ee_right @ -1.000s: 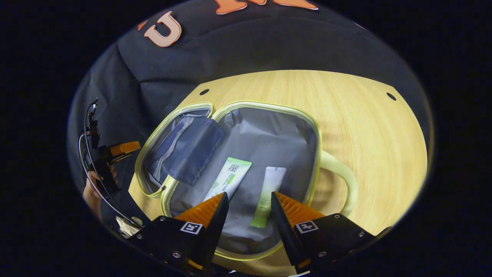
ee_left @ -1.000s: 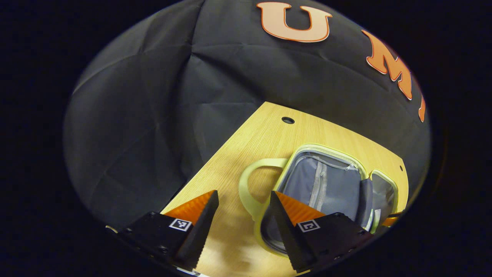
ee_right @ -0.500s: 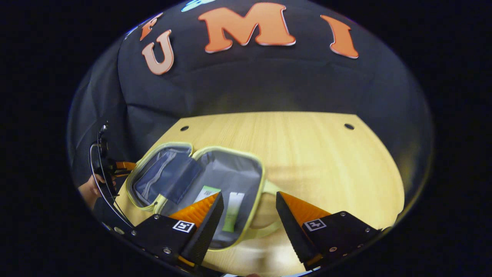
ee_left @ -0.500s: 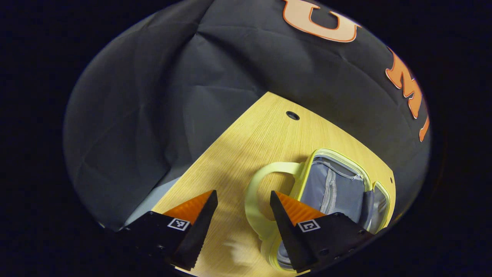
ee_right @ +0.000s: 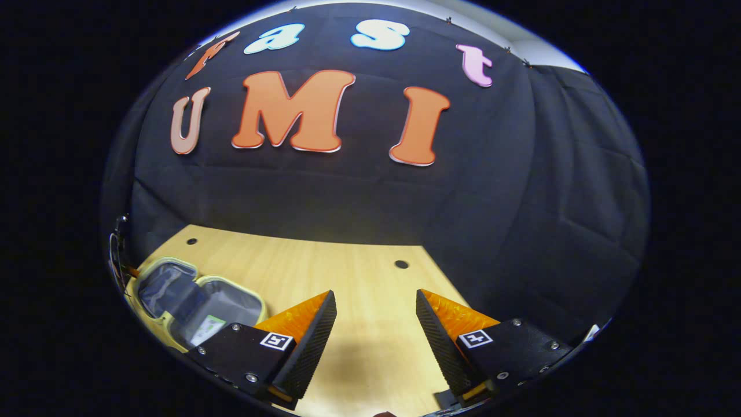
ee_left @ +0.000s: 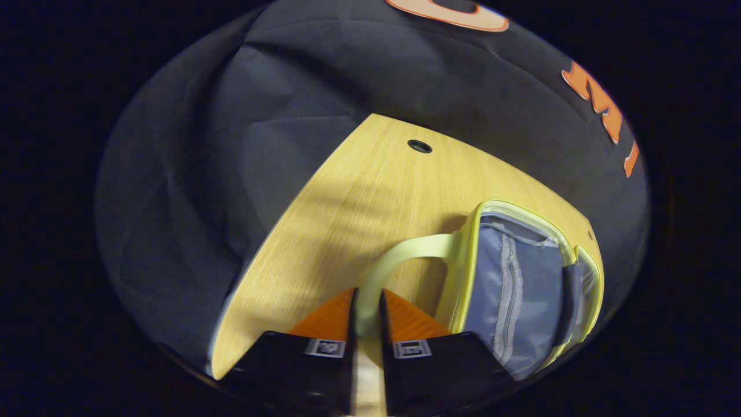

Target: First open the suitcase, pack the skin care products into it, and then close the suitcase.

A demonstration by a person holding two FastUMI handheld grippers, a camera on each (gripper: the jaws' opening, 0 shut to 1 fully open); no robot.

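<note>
Against black cloth, on wooden table (ee_left: 370,191): left gripper (ee_left: 366,301) pinching suitcase (ee_left: 521,289) handle (ee_left: 399,255), lid lying lower right; right gripper (ee_right: 375,315) gaping, empty.

The left gripper (ee_left: 366,301) has its two fingers closed on the handle (ee_left: 399,255). The right gripper (ee_right: 375,307) has its fingers wide apart and holds nothing.
</note>
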